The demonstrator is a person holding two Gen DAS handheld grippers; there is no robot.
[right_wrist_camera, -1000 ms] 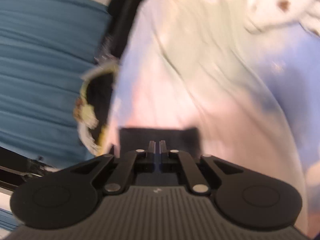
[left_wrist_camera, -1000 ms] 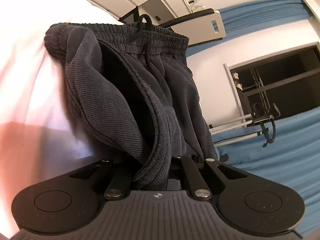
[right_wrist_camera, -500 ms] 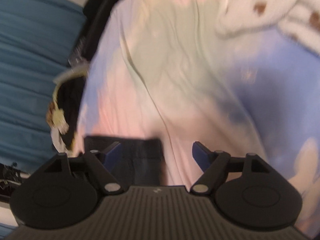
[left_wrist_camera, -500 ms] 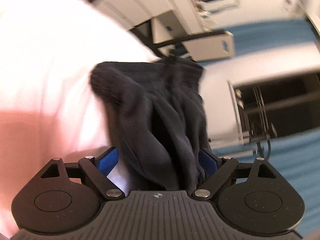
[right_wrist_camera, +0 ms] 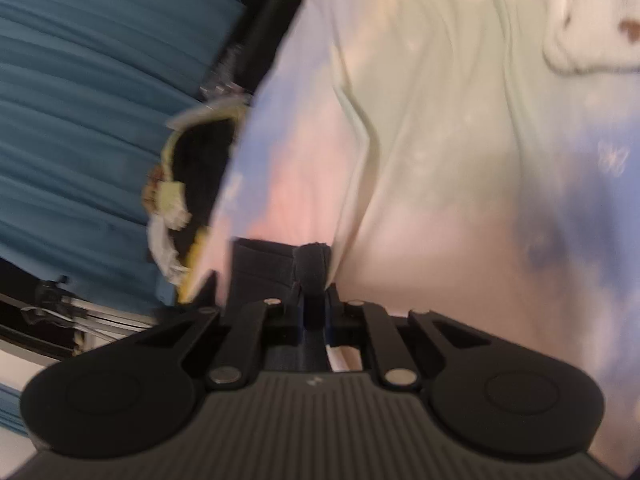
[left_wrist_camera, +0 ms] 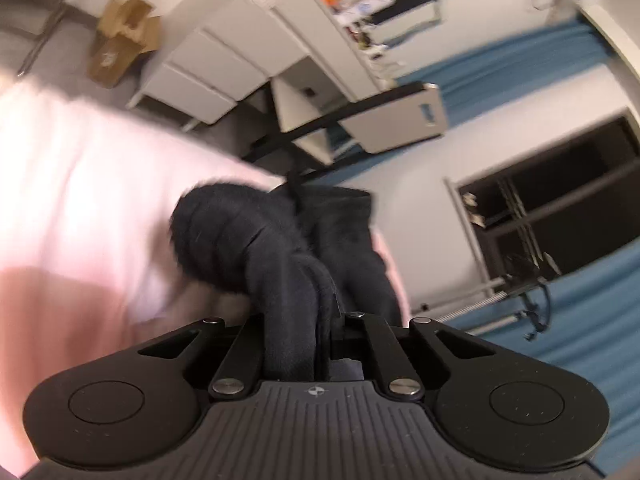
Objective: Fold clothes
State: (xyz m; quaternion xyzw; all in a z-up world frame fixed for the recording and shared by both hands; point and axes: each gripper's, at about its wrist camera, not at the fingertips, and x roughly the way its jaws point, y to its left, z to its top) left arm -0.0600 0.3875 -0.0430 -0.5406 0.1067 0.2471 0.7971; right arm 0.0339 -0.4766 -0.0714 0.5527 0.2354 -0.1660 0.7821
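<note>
the left tool (left_wrist_camera: pixel 320 320) is clamped on a bunched fold of the dark shorts (left_wrist_camera: pixel 280 248), which run straight away from it across the pale bedsheet (left_wrist_camera: pixel 80 184), waistband at the far end. the right tool (right_wrist_camera: pixel 314 300) is closing its jaws on a dark hem of cloth (right_wrist_camera: pixel 312 268), pinched between them. the garment's length lies along the left tool's line, so i'd say the next fold goes lengthwise.
</note>
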